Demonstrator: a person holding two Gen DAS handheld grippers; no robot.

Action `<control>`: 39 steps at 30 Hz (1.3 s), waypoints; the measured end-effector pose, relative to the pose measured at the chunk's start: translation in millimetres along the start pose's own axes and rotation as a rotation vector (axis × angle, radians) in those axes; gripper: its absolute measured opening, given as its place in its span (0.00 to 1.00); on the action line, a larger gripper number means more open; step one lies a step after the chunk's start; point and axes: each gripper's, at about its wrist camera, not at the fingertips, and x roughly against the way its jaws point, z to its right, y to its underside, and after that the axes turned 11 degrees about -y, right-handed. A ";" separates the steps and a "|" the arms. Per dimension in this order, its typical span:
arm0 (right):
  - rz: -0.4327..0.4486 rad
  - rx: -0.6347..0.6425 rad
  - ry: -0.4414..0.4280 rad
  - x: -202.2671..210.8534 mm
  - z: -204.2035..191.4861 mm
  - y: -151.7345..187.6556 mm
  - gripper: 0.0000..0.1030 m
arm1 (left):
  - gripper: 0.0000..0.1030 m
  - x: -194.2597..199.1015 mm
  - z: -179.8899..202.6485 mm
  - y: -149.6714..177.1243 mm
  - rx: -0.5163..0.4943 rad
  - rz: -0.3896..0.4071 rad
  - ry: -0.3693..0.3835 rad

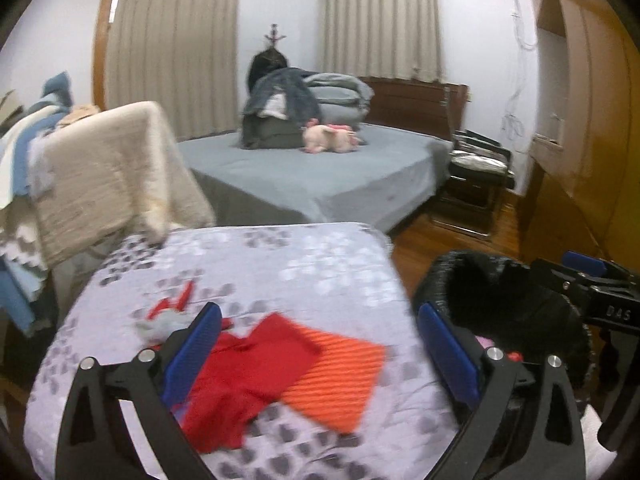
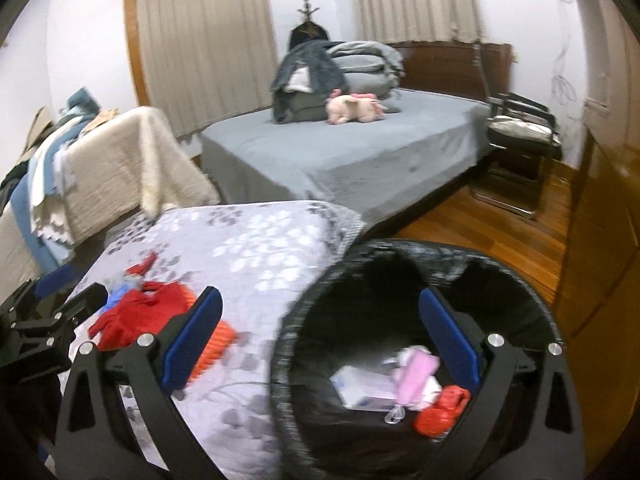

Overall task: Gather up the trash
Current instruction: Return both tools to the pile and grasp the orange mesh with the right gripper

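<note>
Step in hand: between pickups. Right gripper (image 2: 320,340) stands wide and empty over the bin (image 2: 532,316); left gripper (image 1: 320,352), equally wide and empty, faces the red wrapper (image 1: 248,384) at 12 o'clock. Next: close on it.

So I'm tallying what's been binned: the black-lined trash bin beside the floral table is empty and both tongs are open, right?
Not quite. The trash bin is not empty: the right wrist view shows a white box, pink wrapper and red piece in it. Left tongs and right tongs are open.
</note>
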 end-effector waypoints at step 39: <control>-0.274 0.197 -0.133 -158.5 -94.2 53.0 0.83 | 0.73 -57.8 -94.9 58.7 0.086 -0.157 -0.140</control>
